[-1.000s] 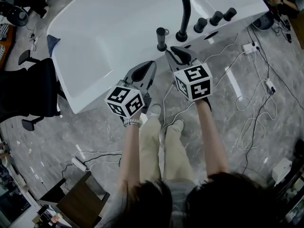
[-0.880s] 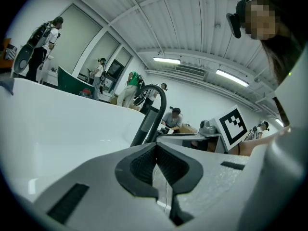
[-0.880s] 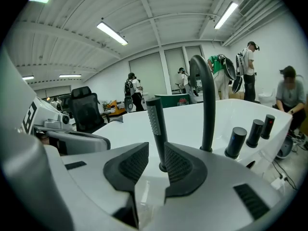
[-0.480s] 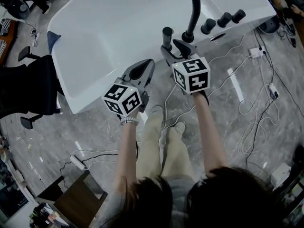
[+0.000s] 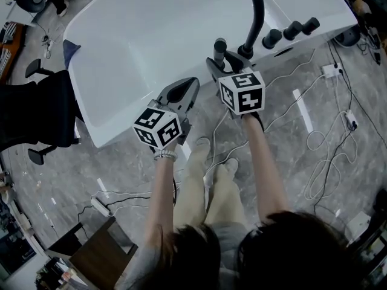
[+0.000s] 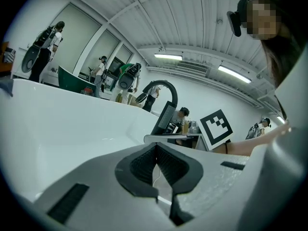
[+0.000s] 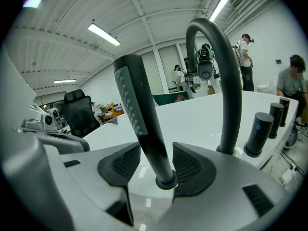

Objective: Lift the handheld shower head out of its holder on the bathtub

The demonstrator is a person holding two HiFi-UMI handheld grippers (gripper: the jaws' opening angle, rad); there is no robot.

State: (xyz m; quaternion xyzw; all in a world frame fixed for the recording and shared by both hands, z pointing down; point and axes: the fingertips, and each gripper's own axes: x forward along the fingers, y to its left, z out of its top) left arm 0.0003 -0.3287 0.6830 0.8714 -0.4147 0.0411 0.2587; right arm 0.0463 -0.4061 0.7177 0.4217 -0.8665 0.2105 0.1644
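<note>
As right gripper (image 7: 155, 163) opens its jaws, shower head (image 7: 139, 114) between them

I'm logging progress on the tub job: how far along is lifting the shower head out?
Done: the right tool is in place, with the handheld shower head between its opening jaws, pads not pressing. In hand: nothing is gripped; the head stands in its holder on the bathtub. The left tool is shut and empty. Left: close, then lift out.

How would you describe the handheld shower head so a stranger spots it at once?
On the white bathtub's near rim stand black fittings. The shower head is the slim stick left of the arched spout; only it has a dotted spray strip.
</note>
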